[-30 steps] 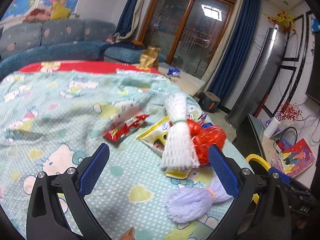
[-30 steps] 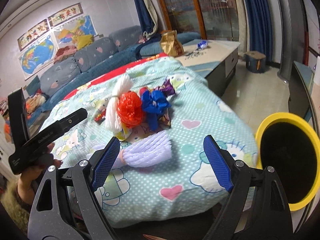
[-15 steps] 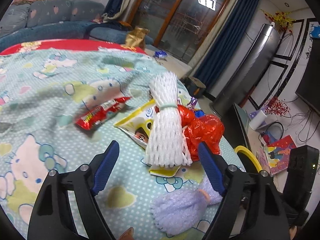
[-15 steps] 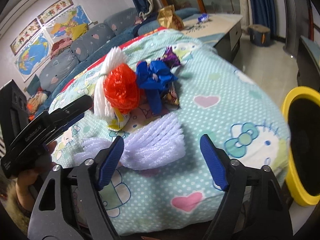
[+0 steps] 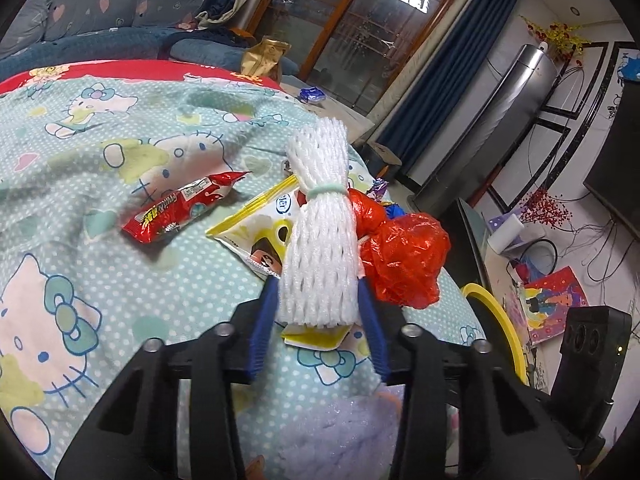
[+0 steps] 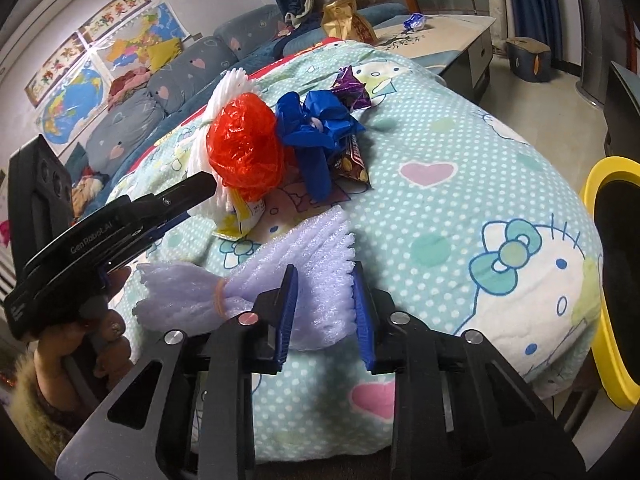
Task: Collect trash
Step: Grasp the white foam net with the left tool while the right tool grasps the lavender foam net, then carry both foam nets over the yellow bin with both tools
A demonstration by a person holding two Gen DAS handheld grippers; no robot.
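My left gripper is shut on the near end of a white foam net roll lying on the cartoon-print bedspread. A red plastic bag lies at its right, a yellow snack bag under it, a red snack wrapper to the left. My right gripper is shut on a lilac foam net roll at the bed's near edge. The red plastic bag also shows in the right wrist view, beside a blue bag and a purple wrapper.
A yellow-rimmed black bin stands on the floor right of the bed, also seen in the left wrist view. A low cabinet with a gold bag is beyond the bed. A sofa runs along the wall.
Both grippers moved forward and closed: the left onto the white foam net, the right onto the lilac foam net. They were open before.
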